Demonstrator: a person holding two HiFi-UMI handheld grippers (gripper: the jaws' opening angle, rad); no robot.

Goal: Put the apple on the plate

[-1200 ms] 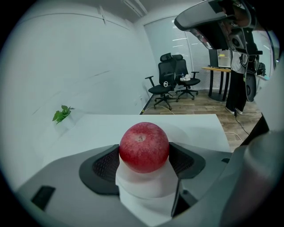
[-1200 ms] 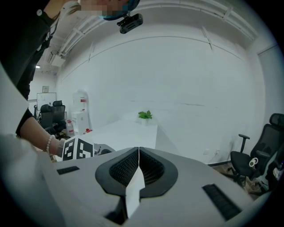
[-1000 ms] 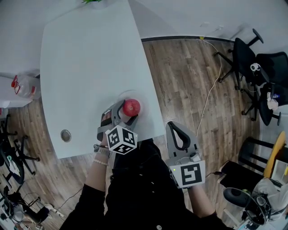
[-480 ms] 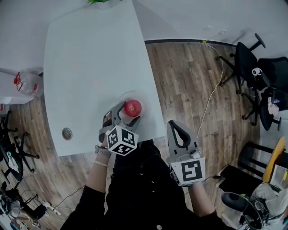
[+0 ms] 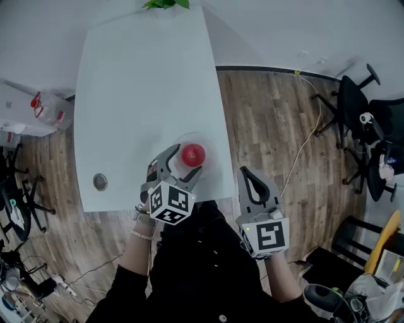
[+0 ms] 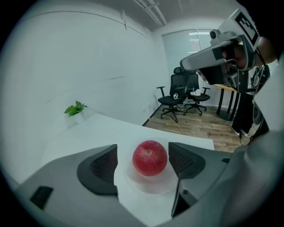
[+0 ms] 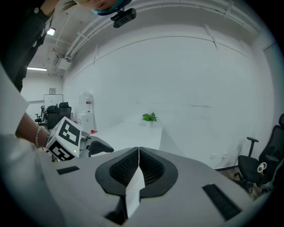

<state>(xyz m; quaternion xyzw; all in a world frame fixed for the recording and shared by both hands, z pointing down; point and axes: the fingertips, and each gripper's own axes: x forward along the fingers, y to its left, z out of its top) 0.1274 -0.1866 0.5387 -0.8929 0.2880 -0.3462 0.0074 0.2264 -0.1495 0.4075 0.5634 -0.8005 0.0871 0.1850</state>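
A red apple [image 5: 193,154] [image 6: 150,158] rests upright on a clear round plate [image 5: 206,166] [image 6: 146,189] near the white table's front right corner. My left gripper [image 5: 184,161] [image 6: 143,153] is open, one jaw on each side of the apple, with a small gap showing at both sides. My right gripper [image 5: 251,180] [image 7: 139,153] hangs off the table's right edge over the person's lap; its pads are pressed together with nothing between them.
The white table [image 5: 139,82] bears a round metal grommet [image 5: 100,182] at the front left and a small green plant [image 5: 165,4] [image 6: 75,108] at the far end. A bottle with a red cap [image 5: 47,107] stands left of the table. Office chairs [image 5: 366,120] and a floor cable [image 5: 303,142] lie to the right.
The head camera has shifted, so the table sits a little further right in view. The left gripper stays around the apple on the plate. The right gripper has barely moved.
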